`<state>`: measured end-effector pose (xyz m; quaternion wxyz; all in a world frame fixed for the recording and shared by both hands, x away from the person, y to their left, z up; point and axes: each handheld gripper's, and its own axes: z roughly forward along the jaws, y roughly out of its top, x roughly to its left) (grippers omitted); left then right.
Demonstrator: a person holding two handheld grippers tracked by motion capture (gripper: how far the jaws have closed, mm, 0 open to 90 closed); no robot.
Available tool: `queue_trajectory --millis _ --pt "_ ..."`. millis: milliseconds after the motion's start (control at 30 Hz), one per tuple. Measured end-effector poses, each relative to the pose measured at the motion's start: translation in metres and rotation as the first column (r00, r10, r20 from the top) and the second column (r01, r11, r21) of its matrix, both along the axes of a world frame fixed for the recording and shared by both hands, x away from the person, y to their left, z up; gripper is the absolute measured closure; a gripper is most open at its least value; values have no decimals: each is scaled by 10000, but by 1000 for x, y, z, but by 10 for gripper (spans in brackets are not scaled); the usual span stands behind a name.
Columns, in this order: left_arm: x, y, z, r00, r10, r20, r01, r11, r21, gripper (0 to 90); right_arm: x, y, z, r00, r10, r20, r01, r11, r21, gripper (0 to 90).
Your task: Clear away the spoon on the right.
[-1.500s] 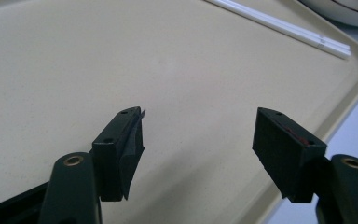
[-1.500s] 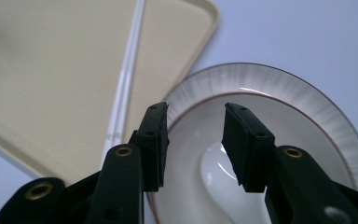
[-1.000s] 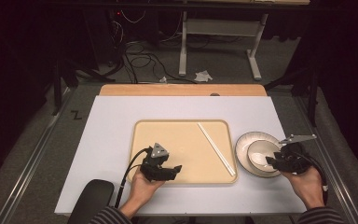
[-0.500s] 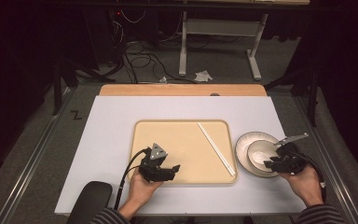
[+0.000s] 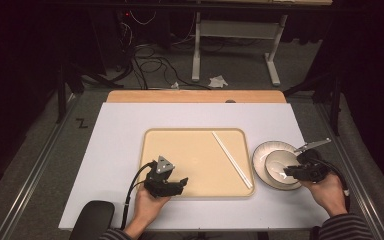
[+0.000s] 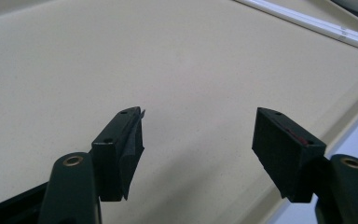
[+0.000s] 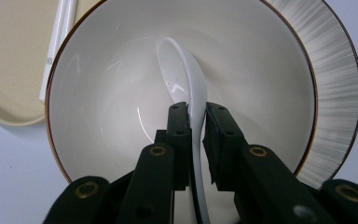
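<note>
A white spoon [image 7: 182, 70] lies in a white bowl [image 7: 98, 93] with a brown rim, which stands on a striped plate [image 7: 335, 70] right of the beige tray [image 5: 195, 150]. My right gripper [image 7: 196, 116] reaches into the bowl from its near side. Its jaws have just been closing, and the pads now press on the spoon's handle from both sides. In the high view, the right gripper [image 5: 291, 172] sits at the bowl's [image 5: 272, 161] right edge. My left gripper [image 6: 200, 140] stands open over the tray's near left part, with nothing between its jaws.
A pair of white chopsticks [image 5: 231, 159] lies slanted along the tray's right side, close to the plate [image 5: 261, 150]. Tray and plate rest on a pale sheet over the table. A black pad [image 5: 92, 215] sits at the near left edge.
The right gripper has moved left and down into the bowl, and its jaws have closed around the spoon handle. The left gripper has stayed put.
</note>
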<state>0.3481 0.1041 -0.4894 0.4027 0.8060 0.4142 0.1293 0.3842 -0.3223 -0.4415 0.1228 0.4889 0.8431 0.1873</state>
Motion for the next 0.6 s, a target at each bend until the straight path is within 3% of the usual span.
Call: queue_trajectory --millis 600 --pt "-7 11 -5 9978 641 -168 -639 9979 123 337 10 -4 4 9990 433 49 -435 9983 377 820"
